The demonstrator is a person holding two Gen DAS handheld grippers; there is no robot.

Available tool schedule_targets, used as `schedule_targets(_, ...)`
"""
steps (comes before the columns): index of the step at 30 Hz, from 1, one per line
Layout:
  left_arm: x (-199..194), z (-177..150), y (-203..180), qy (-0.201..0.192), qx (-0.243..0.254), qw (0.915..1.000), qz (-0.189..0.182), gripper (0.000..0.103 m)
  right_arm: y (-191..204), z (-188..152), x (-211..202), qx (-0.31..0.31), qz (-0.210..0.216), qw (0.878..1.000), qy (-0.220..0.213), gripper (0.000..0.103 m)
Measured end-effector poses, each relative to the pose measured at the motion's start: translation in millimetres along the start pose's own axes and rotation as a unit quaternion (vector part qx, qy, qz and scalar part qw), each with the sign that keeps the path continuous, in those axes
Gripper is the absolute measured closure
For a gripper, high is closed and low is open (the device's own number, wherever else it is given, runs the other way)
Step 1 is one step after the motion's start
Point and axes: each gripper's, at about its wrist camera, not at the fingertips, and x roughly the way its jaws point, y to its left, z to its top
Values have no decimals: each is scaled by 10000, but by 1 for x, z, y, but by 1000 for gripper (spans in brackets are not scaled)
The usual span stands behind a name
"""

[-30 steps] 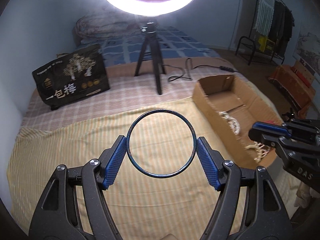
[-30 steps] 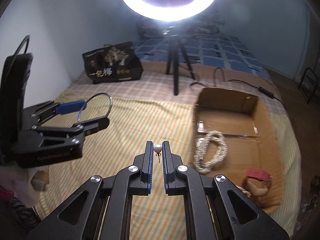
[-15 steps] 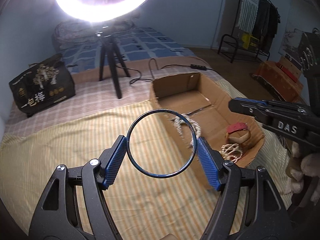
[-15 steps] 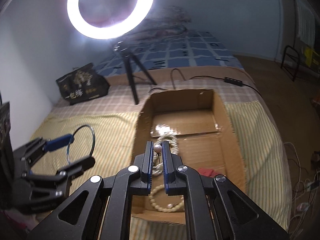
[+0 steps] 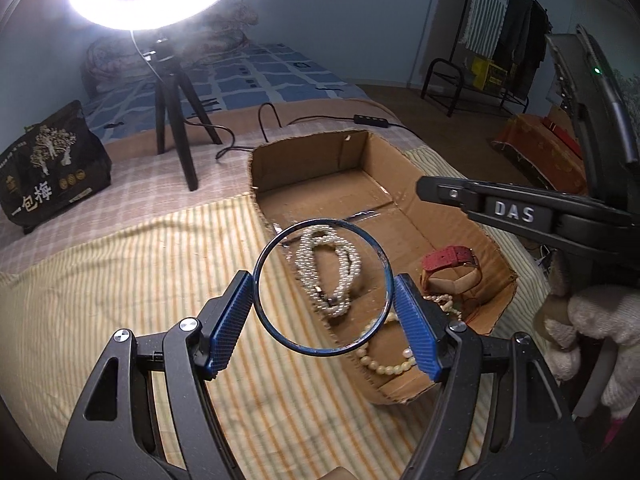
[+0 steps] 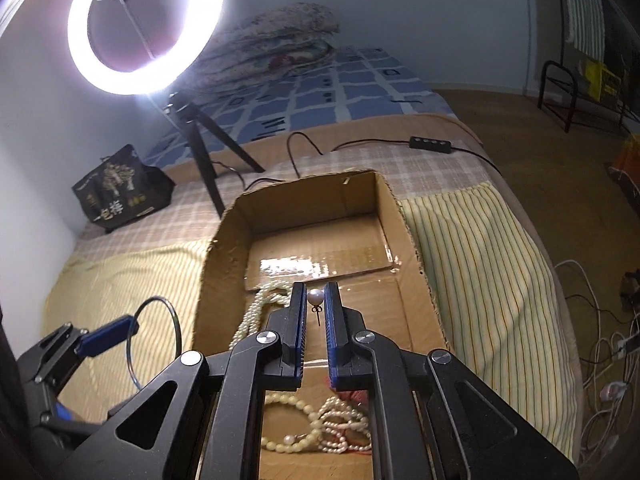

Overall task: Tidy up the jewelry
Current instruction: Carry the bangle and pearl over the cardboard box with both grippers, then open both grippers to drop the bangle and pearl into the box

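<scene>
My left gripper point(image 5: 323, 312) is shut on a thin dark blue bangle point(image 5: 280, 334), held upright over the left wall of an open cardboard box point(image 5: 312, 152). My right gripper point(image 6: 315, 312) is shut on a pearl earring point(image 6: 315, 297) above the inside of the box point(image 6: 224, 236). In the box lie a pearl necklace point(image 5: 340, 264), a red-strapped watch point(image 5: 448, 258) and a cream bead bracelet point(image 5: 384, 366). The left gripper with the bangle point(image 6: 154, 300) shows at lower left of the right wrist view. The right gripper's side point(image 5: 512, 210) shows in the left wrist view.
The box sits on a yellow striped cloth point(image 5: 120, 280) on a bed. A ring light on a tripod point(image 5: 172, 92) and a black bag point(image 5: 48, 168) stand behind. A cable with a controller point(image 6: 430, 144) lies beyond the box. The bed edge drops at right point(image 6: 560, 280).
Both grippers have moved right toward the box. The bangle now hangs over the box's left wall and the earring is over the box interior. Both grips are unchanged.
</scene>
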Motion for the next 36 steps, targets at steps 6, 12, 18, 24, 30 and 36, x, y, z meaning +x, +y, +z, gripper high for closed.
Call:
schedule_targets(6,8,1,-10,36,53,10000,-57,30,-5,3,8,79,-39,10000,46,96)
schedule_targets(12,12,0,-12,102,67,9999,-92,30,-8,3,11,120,-80,9999,59,96)
schedule_targets(18,12,0,-10,133,21,9998,-135,30,-9,3,11,160,-85,9998,42,96)
schedule_targets(24,13,0,-11,172,35,9997,-176,29,-7,2,10,122,-96,9999,55,73)
schedule_targets(30,10,-1,-13,149,72,9997,-171,29,-7,2,6,129,-153,9998,12,64)
schedule_targets(36,2,-2,-13,110,126,9997,-151,29,-8,4,-4,157,-205,9996,-86,56)
